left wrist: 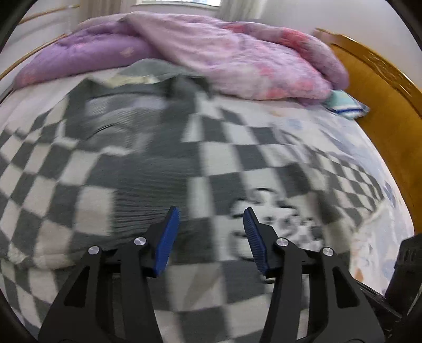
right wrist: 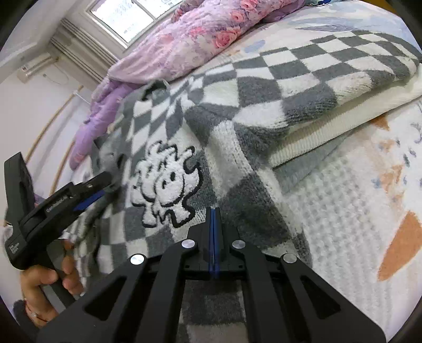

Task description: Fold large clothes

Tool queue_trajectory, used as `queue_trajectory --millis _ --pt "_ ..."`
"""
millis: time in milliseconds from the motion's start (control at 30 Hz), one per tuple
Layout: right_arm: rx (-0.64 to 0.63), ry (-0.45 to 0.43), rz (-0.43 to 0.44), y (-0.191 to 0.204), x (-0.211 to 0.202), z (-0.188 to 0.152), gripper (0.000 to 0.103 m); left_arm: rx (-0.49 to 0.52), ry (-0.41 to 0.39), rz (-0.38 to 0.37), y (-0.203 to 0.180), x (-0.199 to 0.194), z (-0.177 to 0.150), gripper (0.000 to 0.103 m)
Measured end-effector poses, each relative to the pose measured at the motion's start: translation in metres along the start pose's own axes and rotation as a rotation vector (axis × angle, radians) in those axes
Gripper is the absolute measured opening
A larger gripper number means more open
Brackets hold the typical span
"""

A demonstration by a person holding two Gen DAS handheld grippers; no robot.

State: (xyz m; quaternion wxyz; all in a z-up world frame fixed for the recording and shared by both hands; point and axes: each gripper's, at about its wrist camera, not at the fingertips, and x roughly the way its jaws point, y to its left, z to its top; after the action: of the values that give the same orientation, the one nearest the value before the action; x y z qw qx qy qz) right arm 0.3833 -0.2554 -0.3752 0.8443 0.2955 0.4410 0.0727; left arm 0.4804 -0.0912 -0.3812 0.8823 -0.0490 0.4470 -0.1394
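Left wrist view: you are holding the left gripper (left wrist: 211, 219) over the fuzzy grey-and-white checkered garment (left wrist: 147, 168), blue pads spread, nothing between them.
Garment: it is lying across the middle of the bed (left wrist: 369, 237), below the purple floral quilt (left wrist: 237, 60) near the wooden headboard (left wrist: 382, 100).
Right wrist view: you are keeping the right gripper (right wrist: 213, 211) pressed together, empty, just above the garment (right wrist: 237, 168) near its white cartoon patch (right wrist: 166, 182).
Left hand (right wrist: 44, 285): it is gripping its tool at the bed's left edge.

Sweater (right wrist: 237, 110) spread on the bed (right wrist: 343, 200), quilt (left wrist: 237, 60) heaped behind it, headboard (left wrist: 382, 110) to the right in the left wrist view, small pillow (left wrist: 345, 104) between quilt and headboard, window (right wrist: 132, 18) beyond the quilt, left gripper (right wrist: 105, 184) over the sweater's left part.
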Motion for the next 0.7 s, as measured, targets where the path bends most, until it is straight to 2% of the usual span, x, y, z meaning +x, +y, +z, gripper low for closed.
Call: queue_trajectory --millis 133,167,233,333,467,567,700 --pt "0.048 -0.080 0.023 -0.019 -0.032 0.011 0.005 0.079 0.022 -0.076 -0.046 0.013 0.002 0.050" --pt "0.056 -0.092 0.025 -0.024 -0.038 0.015 0.005 0.088 0.036 -0.092 -0.062 0.022 0.003 0.044" --pt "0.056 -0.129 0.003 -0.037 -0.054 0.024 0.005 0.079 0.064 -0.130 -0.081 0.040 0.004 0.040" --pt "0.100 -0.191 -0.019 -0.064 -0.077 0.038 0.005 0.056 0.101 -0.138 -0.097 0.061 0.004 0.018" --pt "0.210 -0.266 -0.066 -0.116 -0.108 0.062 0.005 0.044 0.158 -0.113 -0.100 0.082 0.000 0.016" --pt "0.316 -0.320 -0.078 -0.159 -0.125 0.083 0.007 0.056 0.161 -0.123 -0.097 0.087 -0.004 0.016" --pt "0.423 -0.366 -0.103 -0.208 -0.136 0.115 0.017 0.039 0.161 -0.130 -0.096 0.089 -0.005 0.016"
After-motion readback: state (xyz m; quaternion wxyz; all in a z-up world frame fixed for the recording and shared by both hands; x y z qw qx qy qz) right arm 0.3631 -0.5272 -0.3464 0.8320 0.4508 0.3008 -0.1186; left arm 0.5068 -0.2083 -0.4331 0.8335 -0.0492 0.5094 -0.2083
